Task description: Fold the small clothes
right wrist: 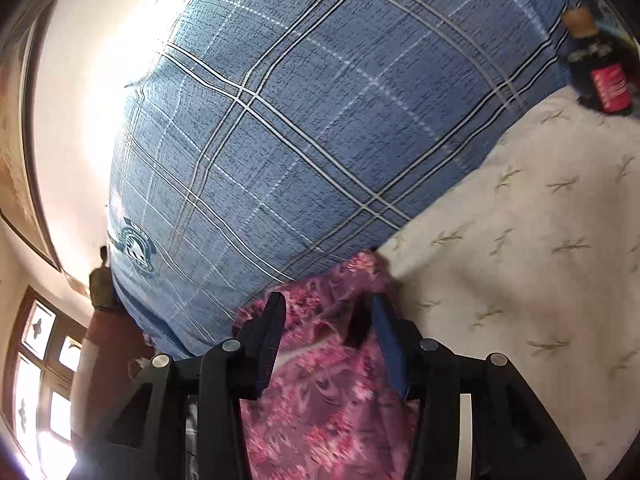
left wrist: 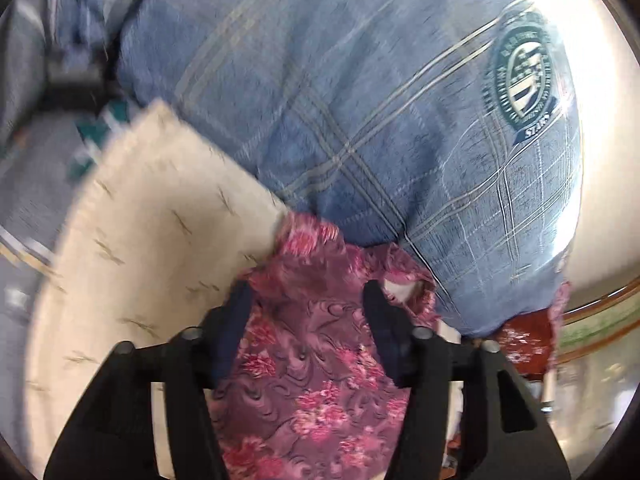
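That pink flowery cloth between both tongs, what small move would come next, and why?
Probably close both tongs on the pink flowery cloth. The left tongs and right tongs are open with bunched fabric lying between their fingers, so neither looks to be gripping it.

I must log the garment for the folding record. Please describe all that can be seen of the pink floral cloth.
The pink floral cloth is a thin, crumpled fabric in magenta and purple with pink flower and swirl prints. It lies bunched between the fingers of the left claw and the right claw; both look open around it. It lies against the blue plaid bedcover and the cream leaf-print sheet. A small opening shows white inside. Its full shape is hidden.
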